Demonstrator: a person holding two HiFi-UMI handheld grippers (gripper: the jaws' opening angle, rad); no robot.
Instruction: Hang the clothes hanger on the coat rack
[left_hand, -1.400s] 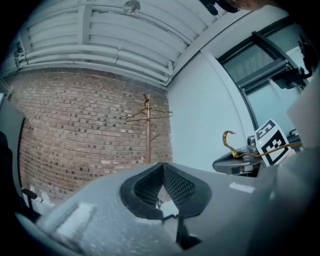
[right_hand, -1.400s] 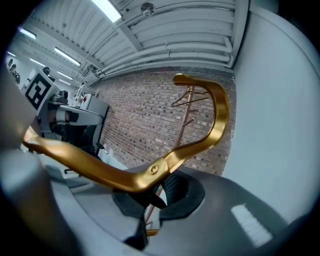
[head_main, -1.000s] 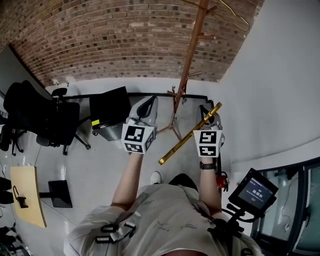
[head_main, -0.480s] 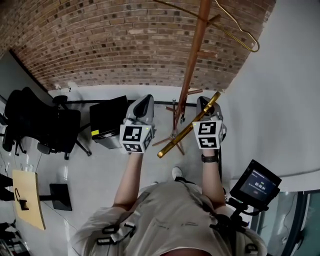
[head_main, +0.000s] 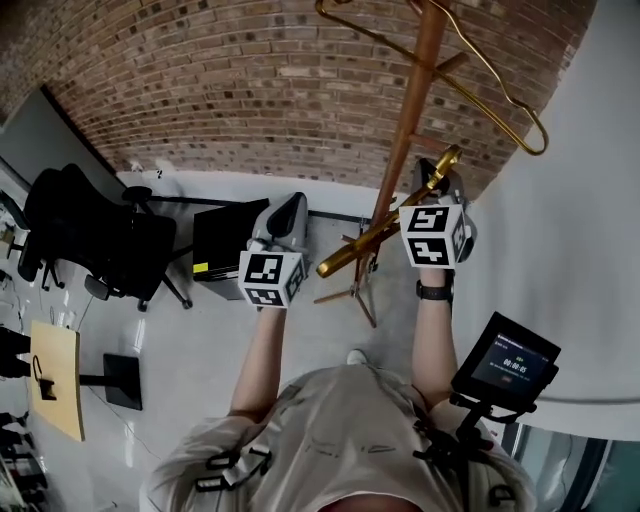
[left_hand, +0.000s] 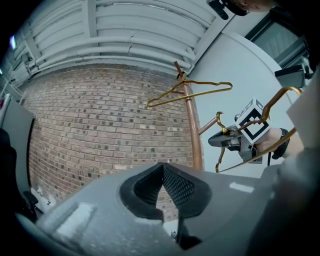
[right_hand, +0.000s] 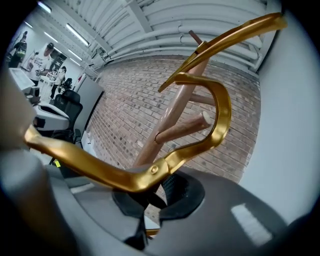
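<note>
Hanger (head_main: 360, 245) (head_main: 538, 143) x2, rack (head_main: 410, 130) x1, tool (head_main: 293, 203) (head_main: 441, 172) x2.

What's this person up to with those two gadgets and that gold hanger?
A person holds a gripper in each hand. The right gripper has its fingers shut on a gold clothes hanger, just below its hook, and holds it up beside a wooden coat rack. The hook is close to a peg, but doesn't appear to rest on it yet. A second gold hanger already hangs near the rack's top. The left gripper is shut and holds nothing.
</note>
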